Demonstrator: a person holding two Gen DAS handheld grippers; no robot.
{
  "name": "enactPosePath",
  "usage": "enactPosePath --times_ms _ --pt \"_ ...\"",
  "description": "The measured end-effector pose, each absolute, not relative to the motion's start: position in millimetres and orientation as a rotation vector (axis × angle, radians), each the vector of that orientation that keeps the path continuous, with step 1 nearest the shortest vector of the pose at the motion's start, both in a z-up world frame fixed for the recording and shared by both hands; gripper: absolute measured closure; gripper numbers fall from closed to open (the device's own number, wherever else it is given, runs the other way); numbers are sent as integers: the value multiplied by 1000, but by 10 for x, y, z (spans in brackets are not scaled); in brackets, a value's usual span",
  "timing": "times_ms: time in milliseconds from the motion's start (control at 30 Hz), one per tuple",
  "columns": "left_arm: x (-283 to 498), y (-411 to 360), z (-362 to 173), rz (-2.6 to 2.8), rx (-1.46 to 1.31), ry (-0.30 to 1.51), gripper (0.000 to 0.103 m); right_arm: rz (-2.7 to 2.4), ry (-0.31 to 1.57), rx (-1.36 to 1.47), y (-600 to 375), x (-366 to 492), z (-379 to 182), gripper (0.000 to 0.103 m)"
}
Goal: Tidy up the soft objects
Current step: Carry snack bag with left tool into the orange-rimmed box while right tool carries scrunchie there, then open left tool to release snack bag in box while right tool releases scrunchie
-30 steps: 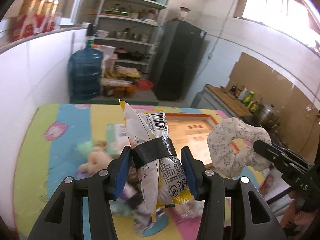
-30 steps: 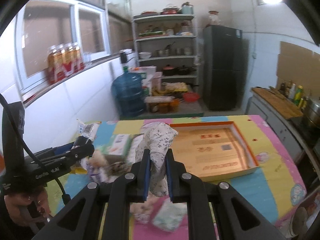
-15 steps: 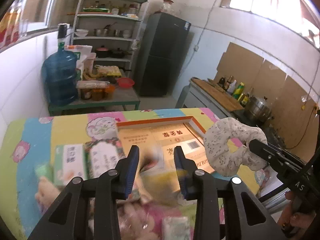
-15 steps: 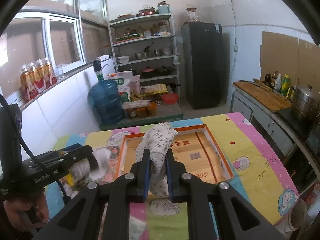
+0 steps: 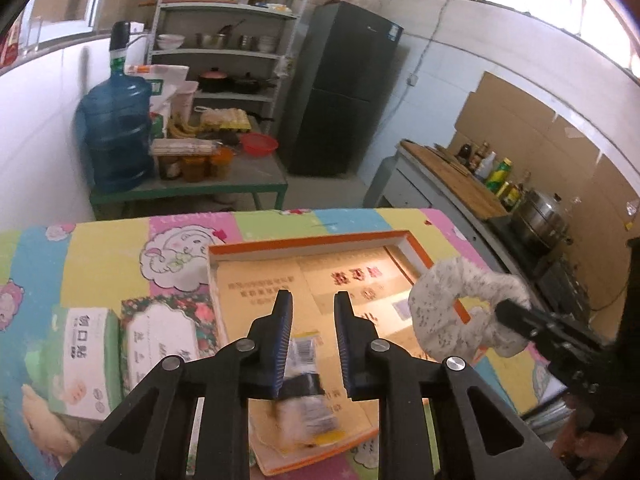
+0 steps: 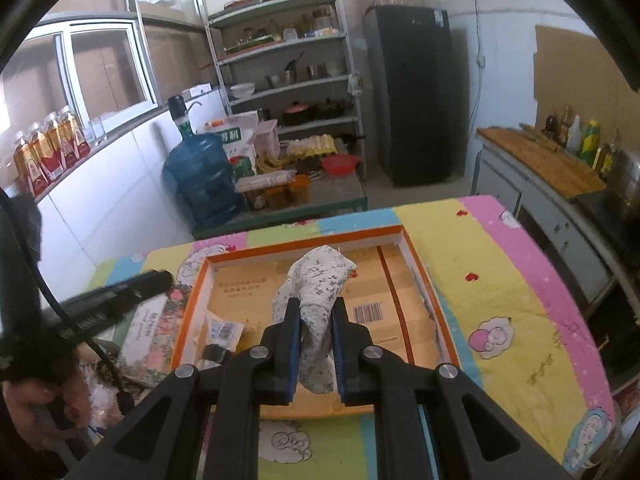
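The left gripper (image 5: 312, 340) is narrow and empty, its jaws just closed, with the snack packet (image 5: 306, 412) lying in the box (image 6: 304, 243) at 7 o'clock. The right gripper (image 6: 314, 344) pinches the scrunchie (image 6: 316, 280) over the box; next, lower and let go.

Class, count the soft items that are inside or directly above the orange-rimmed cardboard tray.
2: a taped plastic snack packet lying in the tray's near-left corner, and a white floral fabric scrunchie held above the tray by the right gripper.

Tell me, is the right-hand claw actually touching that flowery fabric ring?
Touching. The right wrist view shows the right gripper clamped on the scrunchie, fabric squeezed between both pads.
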State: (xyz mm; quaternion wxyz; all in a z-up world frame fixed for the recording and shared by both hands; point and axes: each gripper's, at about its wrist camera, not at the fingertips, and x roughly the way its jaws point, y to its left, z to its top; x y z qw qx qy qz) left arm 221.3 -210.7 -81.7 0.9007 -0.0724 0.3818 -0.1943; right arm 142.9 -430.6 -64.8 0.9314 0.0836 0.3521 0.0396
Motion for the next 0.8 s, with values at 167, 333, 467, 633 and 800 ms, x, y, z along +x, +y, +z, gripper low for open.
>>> enactPosePath --times_ms 167,333,467,633,800 --pt "2277 -1985 -761 -340 -158 779 81 133 776 203 -4394 1678 -931 88" --pt "2258 -1882 -699 -289 -176 752 78 178 831 222 -4382 1855 -1188 88" --pt "2212 -1867 -667 -305 -174 743 47 183 876 246 -4419 1952 -1374 88" --pt "2151 -1872 -676 -307 -169 752 37 145 925 247 -4465 2003 -1530 80" --pt "2082 -1916 -671 -314 -138 742 28 121 916 204 -4435 1960 -1537 40"
